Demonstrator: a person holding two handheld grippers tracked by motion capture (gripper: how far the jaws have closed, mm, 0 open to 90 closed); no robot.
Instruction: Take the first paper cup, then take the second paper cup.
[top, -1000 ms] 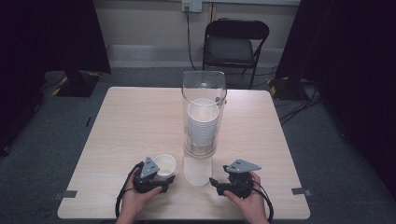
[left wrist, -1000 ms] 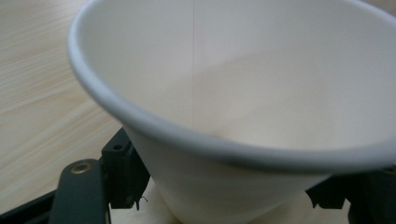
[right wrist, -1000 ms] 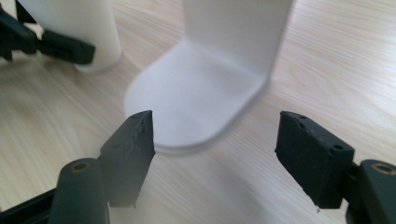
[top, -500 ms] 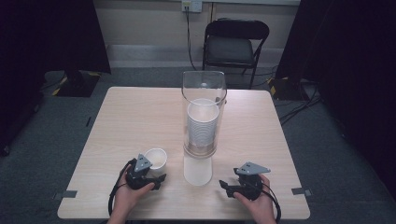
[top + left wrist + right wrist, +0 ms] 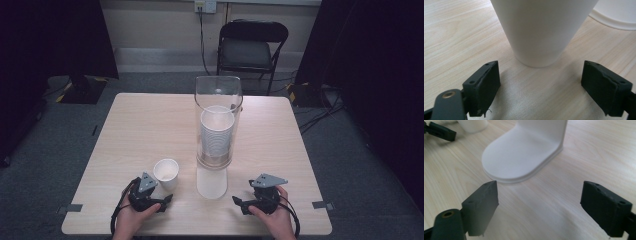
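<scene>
A single white paper cup [image 5: 166, 175] stands upright on the wooden table [image 5: 145, 125], left of the dispenser's white base [image 5: 211, 184]. My left gripper [image 5: 164, 201] lies just behind it near the front edge. Its jaws have just been opening and are open; in the left gripper view [image 5: 549, 90] the cup [image 5: 541, 30] stands free ahead of the pads, not between them. My right gripper [image 5: 239, 204] rests right of the base. Its jaws have just been opening too, and stand open [image 5: 540, 207] with nothing between them, facing the base [image 5: 524, 152].
A tall clear dispenser tube [image 5: 218, 100] holds a stack of white cups [image 5: 216, 137] at the table's middle. A black folding chair [image 5: 252, 47] stands beyond the far edge. Cables trail on the floor at the right. Dark curtains flank the room.
The left gripper carried the cup leftward away from the dispenser base, set it down, opened and drew back. The right gripper opened and stayed near the front right.
</scene>
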